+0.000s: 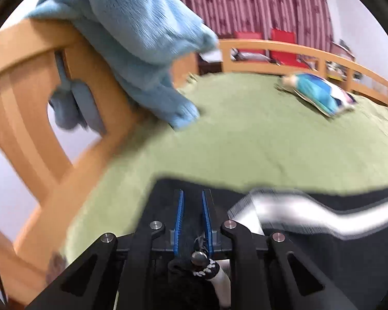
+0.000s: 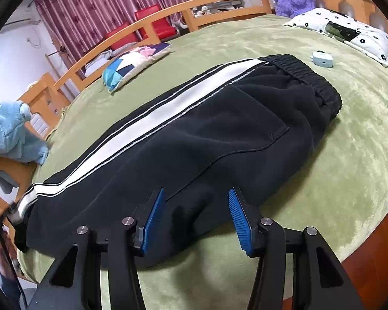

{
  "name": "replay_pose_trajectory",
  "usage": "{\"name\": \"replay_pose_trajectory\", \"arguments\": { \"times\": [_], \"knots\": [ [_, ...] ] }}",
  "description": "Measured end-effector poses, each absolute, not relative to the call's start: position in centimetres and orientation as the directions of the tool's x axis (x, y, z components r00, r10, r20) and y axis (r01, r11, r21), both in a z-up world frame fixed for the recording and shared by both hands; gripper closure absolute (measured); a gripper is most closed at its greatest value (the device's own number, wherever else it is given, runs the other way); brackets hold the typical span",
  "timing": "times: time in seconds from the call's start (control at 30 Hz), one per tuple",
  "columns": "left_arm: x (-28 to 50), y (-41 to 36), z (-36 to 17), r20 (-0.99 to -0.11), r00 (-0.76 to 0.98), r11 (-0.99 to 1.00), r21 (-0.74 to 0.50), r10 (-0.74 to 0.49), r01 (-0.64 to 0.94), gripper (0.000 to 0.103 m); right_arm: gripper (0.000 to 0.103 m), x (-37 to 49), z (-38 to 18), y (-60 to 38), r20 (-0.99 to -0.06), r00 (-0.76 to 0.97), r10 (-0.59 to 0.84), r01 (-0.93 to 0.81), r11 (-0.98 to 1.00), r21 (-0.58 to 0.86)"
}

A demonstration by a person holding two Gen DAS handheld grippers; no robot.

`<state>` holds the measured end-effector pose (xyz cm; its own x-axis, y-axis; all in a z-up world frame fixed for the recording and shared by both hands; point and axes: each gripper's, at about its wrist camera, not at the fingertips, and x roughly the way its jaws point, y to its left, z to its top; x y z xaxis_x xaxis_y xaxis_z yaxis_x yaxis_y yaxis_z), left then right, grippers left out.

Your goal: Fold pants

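The left gripper (image 1: 193, 201) is clenched on the black pants (image 2: 194, 139) at their leg end, while the right gripper (image 2: 196, 201) hangs released over the pants' near edge.

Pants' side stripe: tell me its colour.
White, edged by thin black and white lines, running along the black pants; the side stripe shows best in the right wrist view.

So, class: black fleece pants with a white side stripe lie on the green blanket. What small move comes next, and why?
Probably close the right gripper on the pants edge: its jaws stand open over it, while the left gripper already pinches black fabric.
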<state>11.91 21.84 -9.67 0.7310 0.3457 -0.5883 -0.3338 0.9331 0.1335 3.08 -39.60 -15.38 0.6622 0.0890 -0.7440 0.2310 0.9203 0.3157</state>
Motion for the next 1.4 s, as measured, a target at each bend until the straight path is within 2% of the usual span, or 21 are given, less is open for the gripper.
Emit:
{"name": "replay_pose_trajectory", "arguments": {
  "times": [0.1, 0.2, 0.27, 0.33, 0.37, 0.4, 0.5, 0.63, 0.73, 0.87, 1.0, 1.03, 1.07, 1.13, 1.17, 1.27, 1.4],
  "knots": [
    [15.2, 24.9, -8.1, -0.604, 0.699, 0.912, 0.123, 0.382, -0.392, 0.089, 0.054, 3.2, -15.2, -39.8, -0.753, 0.653, 0.08, 0.229, 0.927, 0.297],
    [16.9, 25.6, -8.4, -0.606, 0.605, 0.844, 0.237, 0.516, -0.482, 0.083, 0.053, 2.6, -14.7, -40.2, -0.748, 0.659, 0.073, 0.223, 0.932, 0.287],
    [16.7, 25.1, -8.5, -0.589, 0.583, 0.817, 0.27, 0.559, -0.51, 0.07, 0.053, 1.7, -14.1, -40.7, -0.735, 0.675, 0.06, 0.222, 0.934, 0.28],
    [15.8, 24.4, -8.4, -0.596, 0.613, 0.84, 0.219, 0.518, -0.497, 0.033, 0.048, 0.5, -13.6, -41.6, -0.717, 0.696, 0.04, 0.229, 0.934, 0.274],
    [15.0, 23.7, -8.3, -0.588, 0.641, 0.852, 0.181, 0.494, -0.491, 0.029, 0.042, 0.0, -13.4, -42.2, -0.707, 0.707, 0.03, 0.237, 0.931, 0.277],
    [14.5, 23.0, -8.1, -0.58, 0.658, 0.86, 0.164, 0.48, -0.482, 0.029, 0.037, -0.5, -13.3, -43.0, -0.695, 0.718, 0.018, 0.25, 0.926, 0.282],
    [13.9, 20.3, -8.2, -0.596, 0.687, 0.896, 0.137, 0.415, -0.422, 0.028, 0.029, -0.8, -13.9, -46.1, -0.683, 0.73, -0.012, 0.319, 0.89, 0.325],
    [14.0, 16.2, -9.6, -0.681, 0.695, 0.957, 0.029, 0.231, -0.29, 0.028, 0.029, 1.0, -16.0, -50.1, -0.667, 0.744, 0.024, 0.373, 0.814, 0.445],
    [13.7, 13.2, -11.1, -0.715, 0.684, 0.973, -0.023, 0.146, -0.231, 0.028, 0.029, 3.3, -17.9, -52.7, -0.649, 0.759, 0.053, 0.403, 0.745, 0.532],
    [13.4, 9.6, -12.9, -0.749, 0.651, 0.979, -0.017, 0.123, -0.203, 0.028, 0.029, 7.2, -20.9, -55.1, -0.634, 0.759, 0.15, 0.405, 0.653, 0.64],
    [13.1, 7.7, -13.7, -0.77, 0.628, 0.98, -0.014, 0.115, -0.197, 0.028, 0.017, 10.6, -21.9, -56.1, -0.605, 0.774, 0.186, 0.387, 0.618, 0.685],
    [13.0, 7.4, -13.7, -0.773, 0.625, 0.981, -0.018, 0.11, -0.195, 0.028, 0.017, 11.6, -21.9, -56.4, -0.608, 0.771, 0.19, 0.388, 0.618, 0.684],
    [12.9, 7.2, -13.7, -0.772, 0.626, 0.98, -0.021, 0.109, -0.196, 0.028, 0.018, 12.3, -21.9, -56.5, -0.609, 0.77, 0.19, 0.392, 0.612, 0.687],
    [12.7, 7.0, -13.2, -0.768, 0.631, 0.979, -0.024, 0.11, -0.201, 0.028, 0.046, 14.1, -21.9, -56.9, -0.615, 0.759, 0.211, 0.393, 0.604, 0.693],
    [12.5, 6.8, -12.9, -0.766, 0.634, 0.98, -0.025, 0.109, -0.199, 0.028, 0.078, 15.1, -21.8, -56.9, -0.611, 0.748, 0.261, 0.363, 0.61, 0.705],
    [11.8, 6.0, -11.7, -0.748, 0.654, 0.982, -0.018, 0.112, -0.189, 0.028, 0.083, 16.8, -18.0, -56.9, -0.639, 0.727, 0.252, 0.326, 0.693, 0.643],
    [11.0, 4.8, -10.3, -0.735, 0.67, 0.987, -0.002, 0.106, -0.159, 0.028, 0.084, 16.0, -10.6, -58.1, -0.55, 0.808, 0.214, 0.202, 0.775, 0.599]
  ]
}}
